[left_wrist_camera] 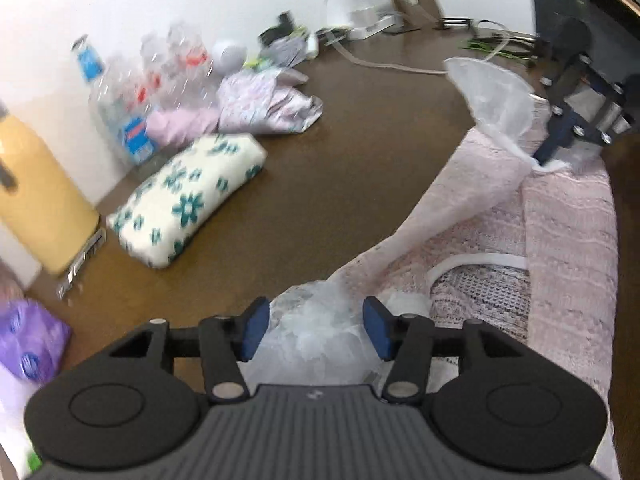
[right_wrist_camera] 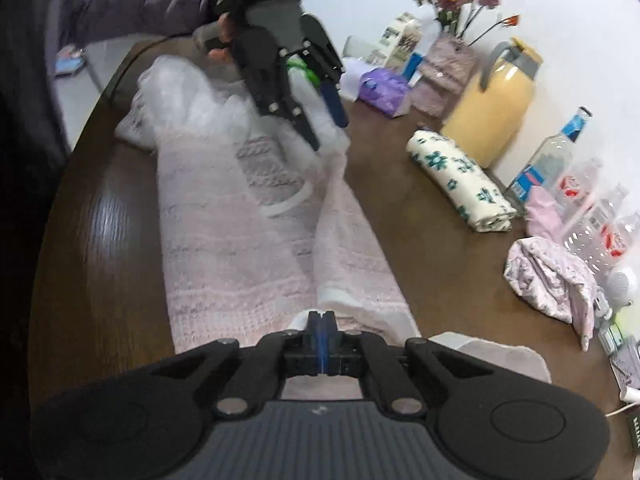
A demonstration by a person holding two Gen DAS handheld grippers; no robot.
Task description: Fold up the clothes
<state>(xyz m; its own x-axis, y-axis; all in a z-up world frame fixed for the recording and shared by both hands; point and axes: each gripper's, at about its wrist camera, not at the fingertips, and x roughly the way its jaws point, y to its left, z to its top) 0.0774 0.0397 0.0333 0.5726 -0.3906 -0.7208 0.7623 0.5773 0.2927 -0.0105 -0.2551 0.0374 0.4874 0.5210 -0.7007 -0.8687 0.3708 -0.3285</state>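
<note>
Pink top (right_wrist_camera: 240, 240) lies on the table (left_wrist_camera: 320, 184) about half folded, right gripper (right_wrist_camera: 321, 320) pinched tight on its white cuff, left gripper (left_wrist_camera: 316, 330) open around sheer trim, sides still left.

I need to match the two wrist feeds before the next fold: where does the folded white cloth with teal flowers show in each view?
Left wrist view: the flowered cloth lies left of centre on the brown table, beside the clear bottles.
Right wrist view: the flowered cloth lies right of centre, in front of the yellow jug.
Shared landmark: the yellow jug, far left in the left wrist view.
</note>
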